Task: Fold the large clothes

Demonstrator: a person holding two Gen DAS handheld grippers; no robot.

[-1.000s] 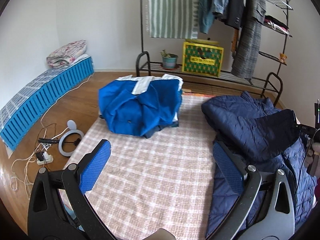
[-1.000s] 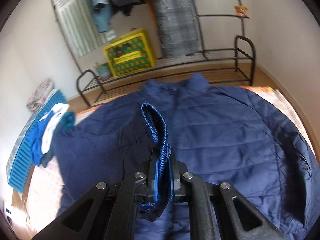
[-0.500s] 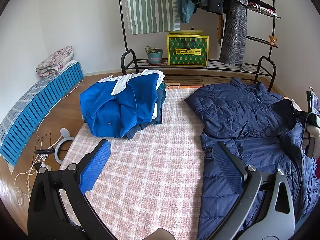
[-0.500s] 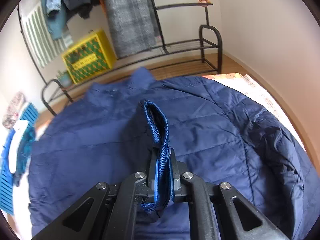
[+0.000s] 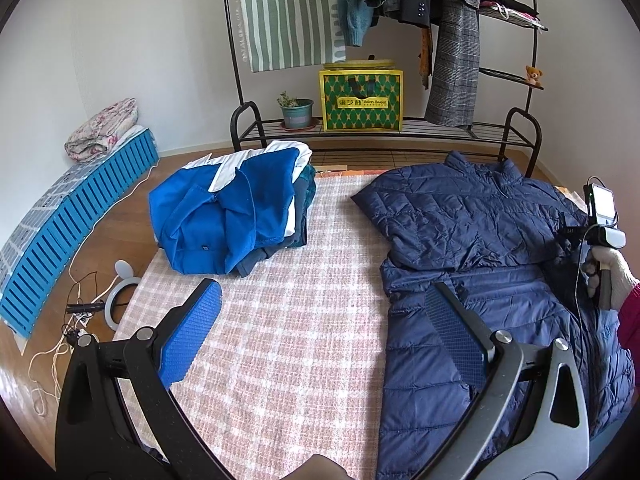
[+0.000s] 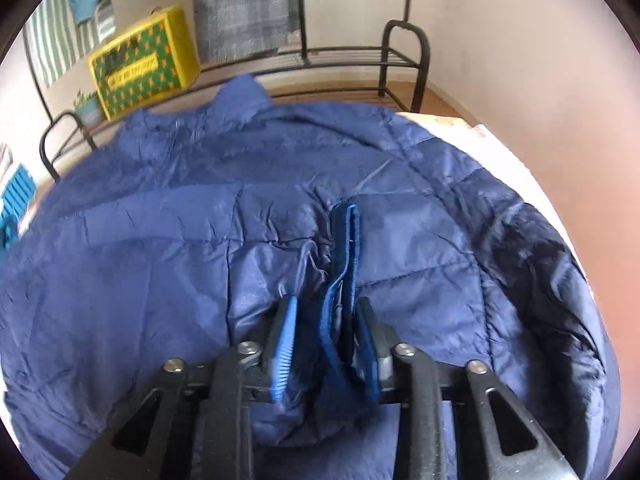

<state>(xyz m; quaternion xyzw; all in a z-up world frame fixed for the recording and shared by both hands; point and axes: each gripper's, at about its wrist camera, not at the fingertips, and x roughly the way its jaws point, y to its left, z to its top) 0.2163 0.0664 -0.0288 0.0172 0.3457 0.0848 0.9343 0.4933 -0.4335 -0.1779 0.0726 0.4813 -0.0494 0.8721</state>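
Observation:
A navy quilted puffer jacket (image 5: 472, 232) lies spread on the right half of a pink checked blanket (image 5: 288, 320), collar toward the rack. It fills the right wrist view (image 6: 200, 240). My left gripper (image 5: 324, 320) is open and empty, hovering above the blanket at the jacket's left edge. My right gripper (image 6: 324, 320) has its jaws parted a little around the sleeve's blue cuff (image 6: 346, 240), which stands loosely between the pads over the jacket's body. In the left wrist view the right gripper's handle is at the far right in a gloved hand (image 5: 612, 272).
A folded pile of blue and white clothes (image 5: 236, 216) sits on the blanket's far left. A black clothes rack (image 5: 384, 132) with hanging garments, a yellow-green bag (image 5: 360, 100) and a potted plant (image 5: 296, 110) stands behind. A blue slatted crate (image 5: 72, 216), cables and a ring light (image 5: 120, 300) lie on the floor at left.
My right gripper carried the sleeve cuff across the jacket's body, lowered it, and its jaws have opened from shut. The left gripper has risen and swung right, still open.

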